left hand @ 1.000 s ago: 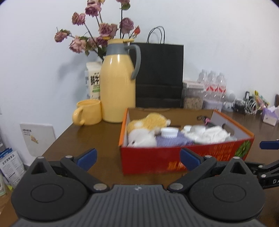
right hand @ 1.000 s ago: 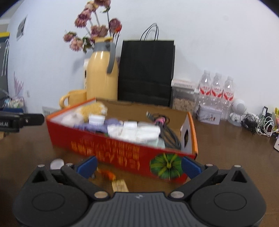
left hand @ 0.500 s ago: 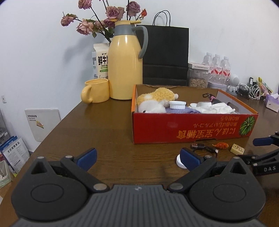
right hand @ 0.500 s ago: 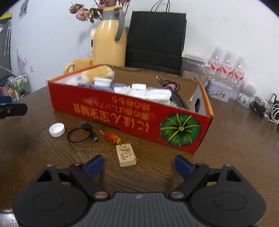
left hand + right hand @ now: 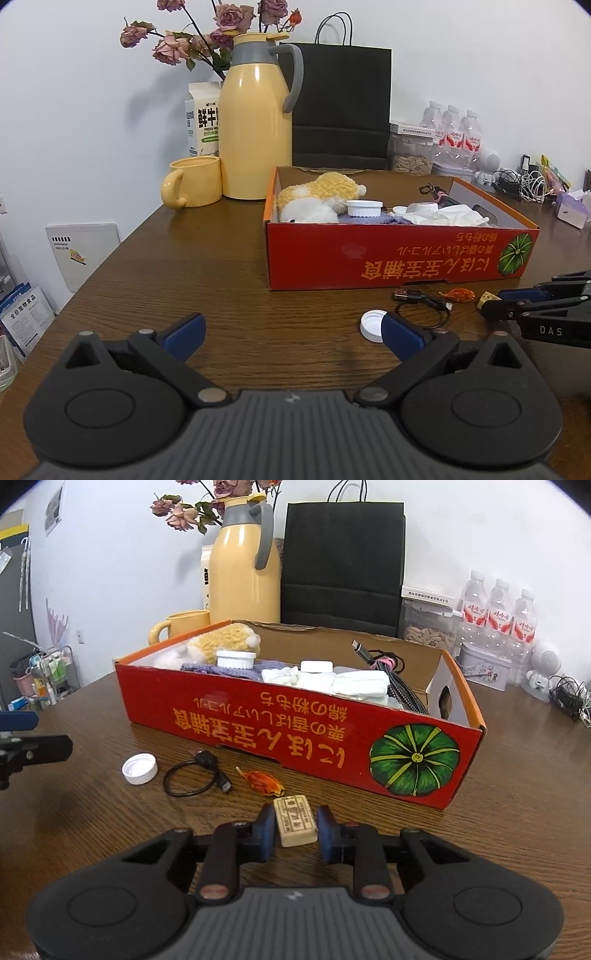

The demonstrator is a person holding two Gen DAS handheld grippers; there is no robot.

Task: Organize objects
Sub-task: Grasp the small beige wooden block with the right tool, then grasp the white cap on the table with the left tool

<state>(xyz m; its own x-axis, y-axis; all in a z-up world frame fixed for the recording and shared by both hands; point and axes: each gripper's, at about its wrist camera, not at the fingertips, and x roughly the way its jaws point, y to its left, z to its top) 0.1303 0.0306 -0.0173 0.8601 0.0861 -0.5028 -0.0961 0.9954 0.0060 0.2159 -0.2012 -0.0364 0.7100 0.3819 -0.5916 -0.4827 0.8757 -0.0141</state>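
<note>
As its fingers [image 5: 328, 834] close around a tan eraser [image 5: 295, 821] bound for the red box [image 5: 303, 734], the right gripper [image 5: 295, 830] sits low on the bench [image 5: 517, 775]; the left gripper [image 5: 291, 328] waits spread.

Both wrist views look low and forward over the table [image 5: 221, 280], sharing the red box [image 5: 295, 723].

White wall [image 5: 92, 92], brown wooden table [image 5: 184, 266], even indoor light
</note>
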